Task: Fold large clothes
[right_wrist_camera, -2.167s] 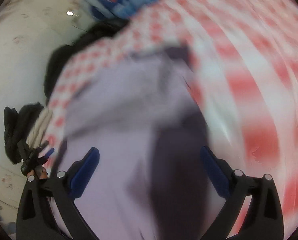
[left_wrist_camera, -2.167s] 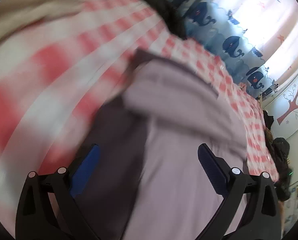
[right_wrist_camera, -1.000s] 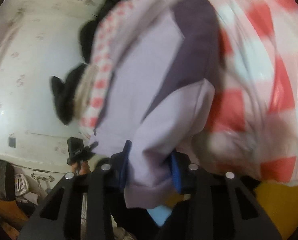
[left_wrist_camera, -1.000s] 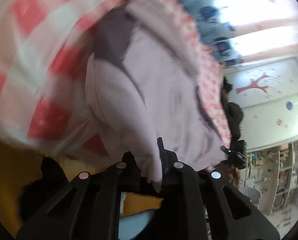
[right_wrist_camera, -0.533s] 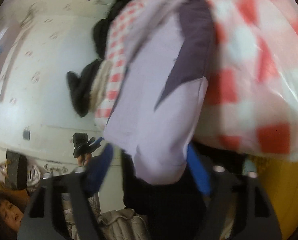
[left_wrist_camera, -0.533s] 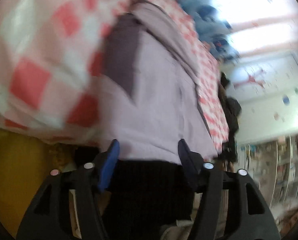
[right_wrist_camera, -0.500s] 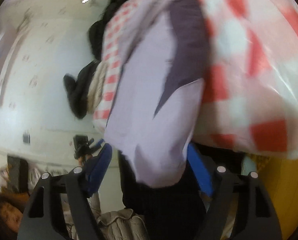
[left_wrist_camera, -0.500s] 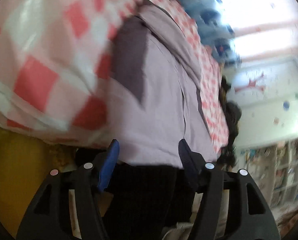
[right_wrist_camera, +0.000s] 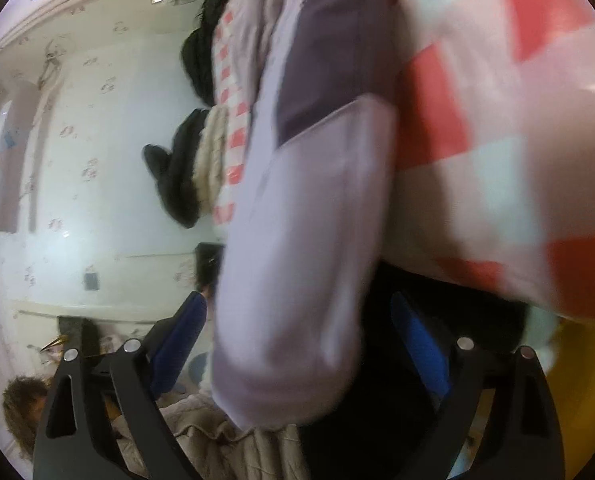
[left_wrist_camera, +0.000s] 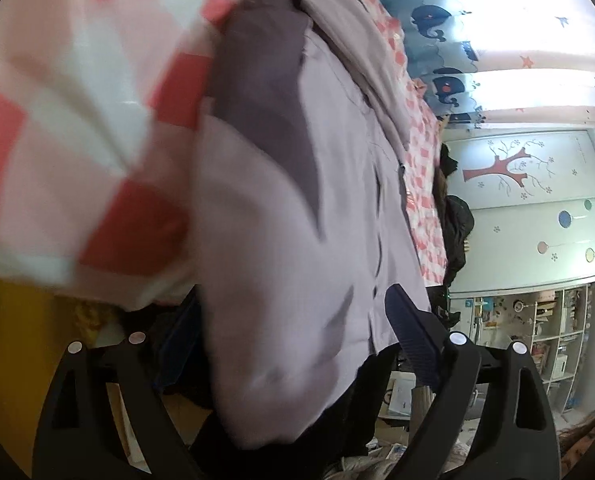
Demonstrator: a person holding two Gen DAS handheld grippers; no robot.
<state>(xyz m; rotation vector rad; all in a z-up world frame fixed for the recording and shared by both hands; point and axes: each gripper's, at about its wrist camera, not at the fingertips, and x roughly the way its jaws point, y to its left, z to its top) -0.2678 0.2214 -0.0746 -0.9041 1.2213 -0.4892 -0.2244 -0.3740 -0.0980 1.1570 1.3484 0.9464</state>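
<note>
Lilac garment (left_wrist_camera: 281,240) draped off checked bedcover (left_wrist_camera: 77,100), between both opening tools.

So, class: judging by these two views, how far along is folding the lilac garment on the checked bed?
Done: the garment lies spread along the checked bed, its near end hanging over the edge.
In hand: the left gripper and right gripper are both opening, with the hem loose between their pads, not pinched.
Left: no finished fold shows yet; the garment has yet to become a compact stack.
</note>
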